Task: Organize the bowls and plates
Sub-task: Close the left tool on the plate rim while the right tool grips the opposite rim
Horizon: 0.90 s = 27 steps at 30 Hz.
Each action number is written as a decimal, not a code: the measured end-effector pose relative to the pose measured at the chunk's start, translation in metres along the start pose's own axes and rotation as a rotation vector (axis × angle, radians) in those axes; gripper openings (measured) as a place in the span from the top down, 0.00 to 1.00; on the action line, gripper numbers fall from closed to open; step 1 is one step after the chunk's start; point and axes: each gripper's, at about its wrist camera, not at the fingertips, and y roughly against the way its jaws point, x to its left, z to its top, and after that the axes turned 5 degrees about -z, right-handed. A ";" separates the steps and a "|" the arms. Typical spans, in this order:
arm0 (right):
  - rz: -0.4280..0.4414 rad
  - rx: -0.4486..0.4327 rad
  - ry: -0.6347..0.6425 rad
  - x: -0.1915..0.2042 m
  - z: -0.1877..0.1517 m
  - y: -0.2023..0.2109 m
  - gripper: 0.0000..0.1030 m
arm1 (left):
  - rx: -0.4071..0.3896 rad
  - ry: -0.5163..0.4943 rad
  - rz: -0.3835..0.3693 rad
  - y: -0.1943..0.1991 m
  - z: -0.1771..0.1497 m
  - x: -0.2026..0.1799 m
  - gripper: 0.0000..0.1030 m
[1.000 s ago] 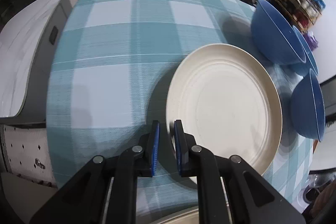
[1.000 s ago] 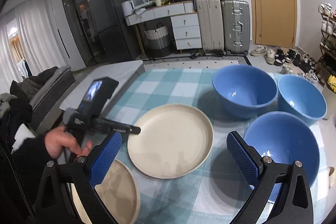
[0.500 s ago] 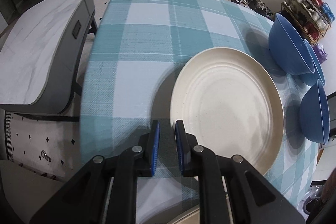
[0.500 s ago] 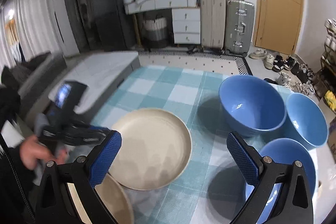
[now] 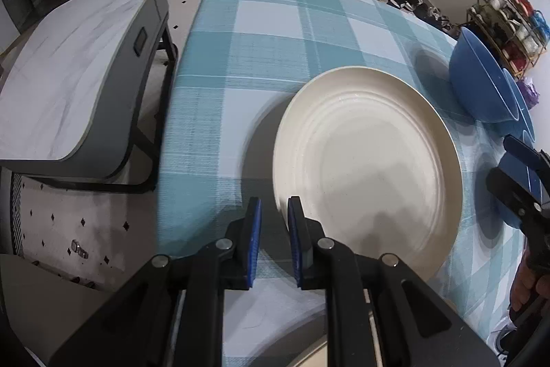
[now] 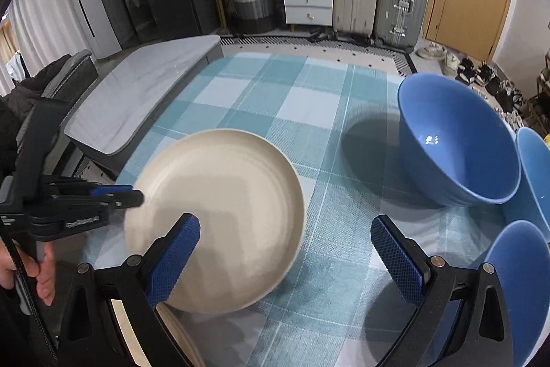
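One cream plate (image 6: 220, 212) overhangs another plate's (image 6: 182, 339) rim.

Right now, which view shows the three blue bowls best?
The right wrist view: the large bowl shows its whole interior, with two more bowls cut by the frame edge. The left wrist view shows them only edge-on and overlapping at the far right, partly behind the right gripper.

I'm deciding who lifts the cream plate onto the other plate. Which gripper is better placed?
Left. The left gripper is at the cream plate rim, jaws nearly closed around its edge. The right gripper hangs wide open above.
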 end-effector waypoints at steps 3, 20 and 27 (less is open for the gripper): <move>-0.007 0.028 -0.007 -0.001 0.003 -0.015 0.04 | 0.003 0.007 0.002 0.000 0.001 0.003 0.85; 0.049 0.190 -0.070 -0.009 -0.010 -0.073 0.64 | 0.000 -0.032 0.026 -0.002 -0.001 -0.002 0.85; 0.031 0.172 -0.005 0.000 -0.012 -0.068 0.81 | -0.025 -0.077 0.069 0.001 -0.005 -0.012 0.85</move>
